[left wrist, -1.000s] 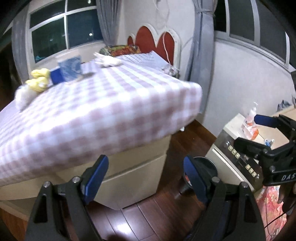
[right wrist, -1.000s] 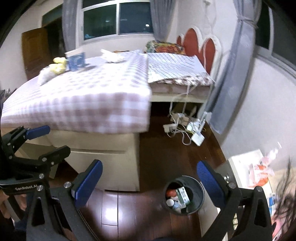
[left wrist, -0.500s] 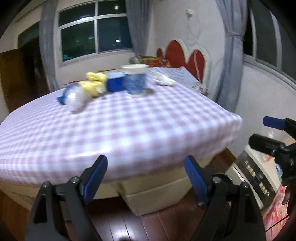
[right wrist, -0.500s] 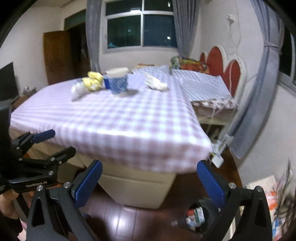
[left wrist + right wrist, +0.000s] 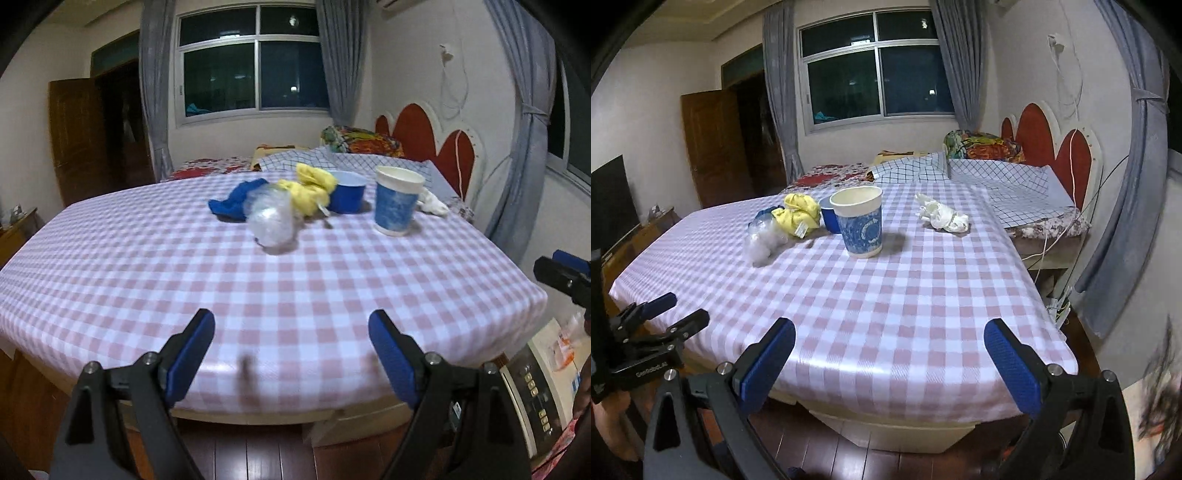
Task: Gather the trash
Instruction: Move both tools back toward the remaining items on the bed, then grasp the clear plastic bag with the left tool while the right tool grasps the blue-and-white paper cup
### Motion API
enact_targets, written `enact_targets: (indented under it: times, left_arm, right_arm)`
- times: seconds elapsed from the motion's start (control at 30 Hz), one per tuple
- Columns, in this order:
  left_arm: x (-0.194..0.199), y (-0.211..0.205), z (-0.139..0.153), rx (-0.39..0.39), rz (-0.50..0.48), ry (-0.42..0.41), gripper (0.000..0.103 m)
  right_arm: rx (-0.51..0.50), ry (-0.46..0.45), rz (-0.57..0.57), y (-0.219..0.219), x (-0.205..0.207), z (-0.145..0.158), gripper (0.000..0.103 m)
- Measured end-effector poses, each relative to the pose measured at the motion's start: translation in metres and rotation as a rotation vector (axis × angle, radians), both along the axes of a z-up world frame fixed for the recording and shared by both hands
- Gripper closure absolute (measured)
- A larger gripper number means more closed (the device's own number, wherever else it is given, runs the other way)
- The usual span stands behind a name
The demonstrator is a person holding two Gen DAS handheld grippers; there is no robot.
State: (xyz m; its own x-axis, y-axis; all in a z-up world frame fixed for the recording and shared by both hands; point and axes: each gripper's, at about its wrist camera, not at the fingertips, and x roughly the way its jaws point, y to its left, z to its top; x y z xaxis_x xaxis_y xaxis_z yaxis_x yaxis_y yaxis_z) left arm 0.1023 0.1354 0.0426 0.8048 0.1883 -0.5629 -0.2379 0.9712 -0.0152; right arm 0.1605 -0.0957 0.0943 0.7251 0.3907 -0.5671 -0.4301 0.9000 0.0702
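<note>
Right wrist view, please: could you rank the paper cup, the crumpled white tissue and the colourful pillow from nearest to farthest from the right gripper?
From the right gripper, open over the table's near edge:
1. Paper cup, blue-patterned, upright near the table's middle, slightly left.
2. Crumpled white tissue, a little further back, to the right.
3. Colourful pillow, on the bed beyond the table, by the red headboard.

Well ahead of the left gripper [image 5: 291,332], a crumpled clear plastic bag [image 5: 271,219] lies nearest, touching a blue rag [image 5: 234,201] and a yellow crumpled cloth [image 5: 310,188] behind it. Right of these stand a low blue cup [image 5: 347,192] and an upright blue-patterned paper cup [image 5: 397,199]. A white crumpled tissue [image 5: 942,218] lies farther right, apart.
</note>
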Motion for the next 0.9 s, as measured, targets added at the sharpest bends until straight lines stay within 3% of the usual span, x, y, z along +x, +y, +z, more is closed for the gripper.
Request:
enact_targets:
  times: [0.4, 0.57, 0.9]
  left_arm:
    - [0.026, 0.015, -0.001, -0.015, -0.001, 0.001, 0.017]
    - [0.038, 0.025, -0.002, -0.026, 0.011, 0.012, 0.017]
    - [0.094, 0.055, 0.005, -0.069, 0.026, 0.037, 0.017]
  right_arm:
    - [-0.004, 0.01, 0.033, 0.03, 0.027, 0.002, 0.0]
    - [-0.068, 0.021, 0.058, 0.046, 0.042, -0.001, 0.0]
    - [-0.093, 0.018, 0.062, 0.072, 0.092, -0.001, 0.0]
